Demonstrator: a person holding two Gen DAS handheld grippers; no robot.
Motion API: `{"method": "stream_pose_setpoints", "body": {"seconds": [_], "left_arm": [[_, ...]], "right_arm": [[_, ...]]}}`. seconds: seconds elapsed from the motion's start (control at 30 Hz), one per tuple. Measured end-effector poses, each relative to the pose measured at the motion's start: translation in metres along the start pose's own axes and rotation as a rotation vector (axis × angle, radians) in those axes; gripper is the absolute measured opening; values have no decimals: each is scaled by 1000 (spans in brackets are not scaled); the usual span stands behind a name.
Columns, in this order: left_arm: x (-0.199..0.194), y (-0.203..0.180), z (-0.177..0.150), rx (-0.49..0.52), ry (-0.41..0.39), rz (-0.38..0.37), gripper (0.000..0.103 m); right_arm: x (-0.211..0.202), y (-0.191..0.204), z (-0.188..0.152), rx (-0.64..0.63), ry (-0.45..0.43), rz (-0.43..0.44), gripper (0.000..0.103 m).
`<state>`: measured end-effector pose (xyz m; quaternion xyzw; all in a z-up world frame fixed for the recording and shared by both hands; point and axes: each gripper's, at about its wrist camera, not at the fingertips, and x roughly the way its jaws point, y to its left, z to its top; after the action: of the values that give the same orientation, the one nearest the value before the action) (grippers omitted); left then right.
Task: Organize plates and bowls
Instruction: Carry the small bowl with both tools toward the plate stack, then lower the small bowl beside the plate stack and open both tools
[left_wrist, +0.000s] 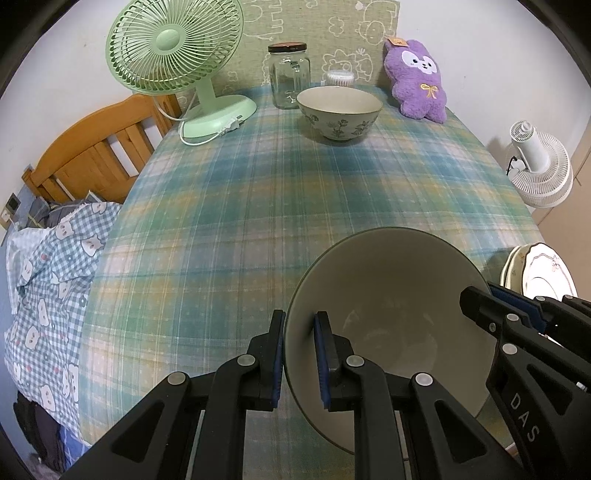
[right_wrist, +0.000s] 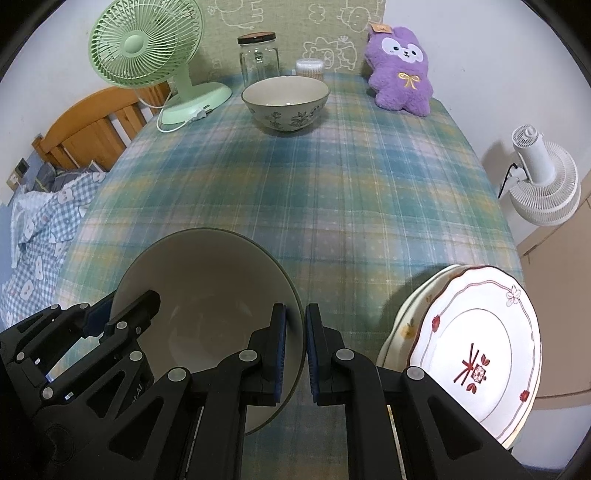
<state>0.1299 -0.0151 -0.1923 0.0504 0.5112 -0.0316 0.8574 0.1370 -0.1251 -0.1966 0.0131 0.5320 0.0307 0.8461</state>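
Two grippers, left gripper (left_wrist: 299, 360) & right gripper (right_wrist: 294, 354), each pinch opposite rims of the near bowl (left_wrist: 388, 317) at table front; ceramic, likely stiff, slick, breakable, so rim grip suits.

Plaid-clothed table (right_wrist: 369, 184) — floral bowl (right_wrist: 286, 103), fan (right_wrist: 147, 55), jar (right_wrist: 258, 55), plush (right_wrist: 400, 77)

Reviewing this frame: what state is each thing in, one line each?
Near bowl: empty, tilted, rim clamped on both sides.
Left hand-held gripper: shut on its left rim.
Right hand-held gripper: shut on its right rim.
Far bowl: upright, empty.
Plates: stacked.
Jar: lidded, empty.
Green fan: unplugged.
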Motion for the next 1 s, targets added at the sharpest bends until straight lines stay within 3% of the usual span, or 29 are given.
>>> {"method": "stream_pose_setpoints", "body": {"seconds": [0.17,0.2,0.23,0.3,0.53,0.7,1.0], "left_arm": [[2,1,2,-3,-3,1,14],[1,2,2,-8,-4,1,20],[0,2,2,-14,-9,-2,34],[-3,2,2,-14,-19,-3,40],[-11,1,3,-23,-9,-19,73],[-27,5,6,-40,-40,-15,80],[-56,7,13,-66,-99,13,81]], "right_arm": [[2,-1,2,4,1,3,14],[2,-1,2,7,3,4,14],[3,-2,3,10,6,7,14],[3,-5,4,37,16,24,13],[-6,-9,10,57,9,44,13],[-20,-7,15,42,-19,43,13],[-51,-5,24,13,-73,38,14]]}}
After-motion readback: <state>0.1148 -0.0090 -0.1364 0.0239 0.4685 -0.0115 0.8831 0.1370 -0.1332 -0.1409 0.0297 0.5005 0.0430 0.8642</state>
